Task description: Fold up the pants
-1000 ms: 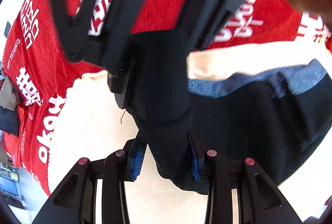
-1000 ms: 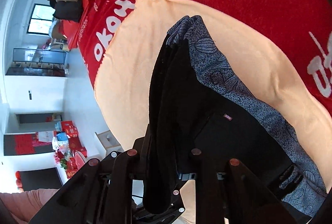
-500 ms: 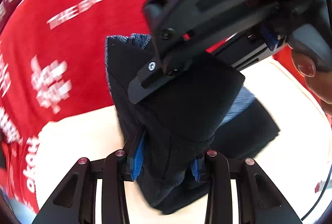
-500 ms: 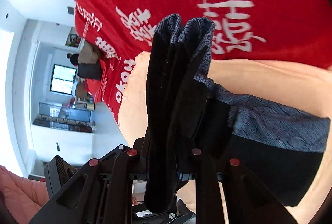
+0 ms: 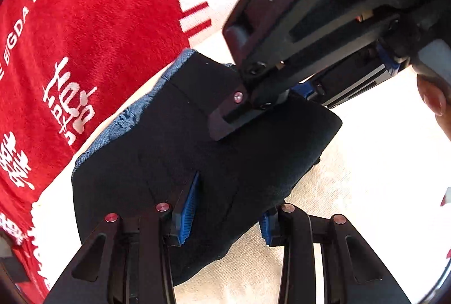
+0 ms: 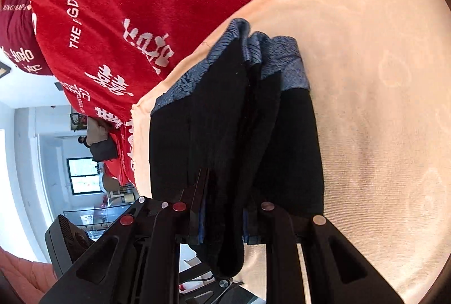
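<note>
The black pants (image 5: pixel 174 151) with a blue-grey patterned waistband (image 5: pixel 132 112) are folded into a thick bundle low over a cream towel (image 5: pixel 366 151). My left gripper (image 5: pixel 225 208) is shut on the near edge of the bundle. The right gripper (image 5: pixel 267 103) shows in the left wrist view, clamped on the bundle's far edge. In the right wrist view my right gripper (image 6: pixel 222 216) is shut on the pants (image 6: pixel 225 129), with the waistband (image 6: pixel 270 58) at the far end.
The cream towel (image 6: pixel 366 78) lies on a red blanket with white lettering (image 6: pixel 135 22), also seen in the left wrist view (image 5: pixel 93 30). A room with a window and furniture (image 6: pixel 81 177) shows beyond the bed's edge. A hand (image 5: pixel 434 101) holds the right gripper.
Both grippers, still holding the pants, have swung the folded bundle over and lowered it toward the cream towel. The fabric hung loose before; now it is stacked in layers.
</note>
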Tool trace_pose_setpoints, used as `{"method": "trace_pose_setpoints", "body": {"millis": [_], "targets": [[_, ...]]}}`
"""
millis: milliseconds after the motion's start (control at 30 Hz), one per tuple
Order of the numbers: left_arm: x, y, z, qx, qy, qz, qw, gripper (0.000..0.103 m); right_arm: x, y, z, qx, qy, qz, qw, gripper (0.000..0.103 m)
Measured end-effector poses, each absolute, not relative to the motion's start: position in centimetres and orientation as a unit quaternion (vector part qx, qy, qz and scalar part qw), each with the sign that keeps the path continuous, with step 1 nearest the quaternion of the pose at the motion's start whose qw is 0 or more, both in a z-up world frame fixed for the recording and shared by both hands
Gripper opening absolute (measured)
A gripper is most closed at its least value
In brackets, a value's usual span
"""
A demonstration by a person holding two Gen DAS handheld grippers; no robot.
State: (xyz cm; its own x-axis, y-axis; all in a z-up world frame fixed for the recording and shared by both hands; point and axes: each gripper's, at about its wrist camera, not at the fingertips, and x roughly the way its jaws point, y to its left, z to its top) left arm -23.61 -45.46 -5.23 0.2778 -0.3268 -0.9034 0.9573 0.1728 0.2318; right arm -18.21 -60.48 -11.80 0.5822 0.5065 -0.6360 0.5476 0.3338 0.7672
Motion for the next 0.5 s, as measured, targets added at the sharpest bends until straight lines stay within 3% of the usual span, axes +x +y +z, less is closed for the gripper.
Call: {"method": "trace_pose_setpoints", "body": {"millis": [100,167,200,500], "targets": [[-23.6,-45.3,-5.6,0.439,0.364,-0.474,0.671,0.050,-18.5,-60.5,-12.4,0.577,0.460,-0.022,0.675,0.026],[-23.0,-45.2,-5.5,0.442,0.370,-0.461,0.674,0.070,-18.4,-60.3,-12.2,0.572,0.464,-0.029,0.676,0.026],[-22.4,-45.0,-5.3,0.438,0.380,-0.459,0.674,0.084,-18.7,-60.4,-12.4,0.568,0.466,-0.031,0.678,0.026],[-17.5,-40.0,-3.1,0.367,0.480,-0.440,0.664,0.085,-18.5,-58.8,-10.5,0.495,0.504,-0.092,0.702,0.027]]}}
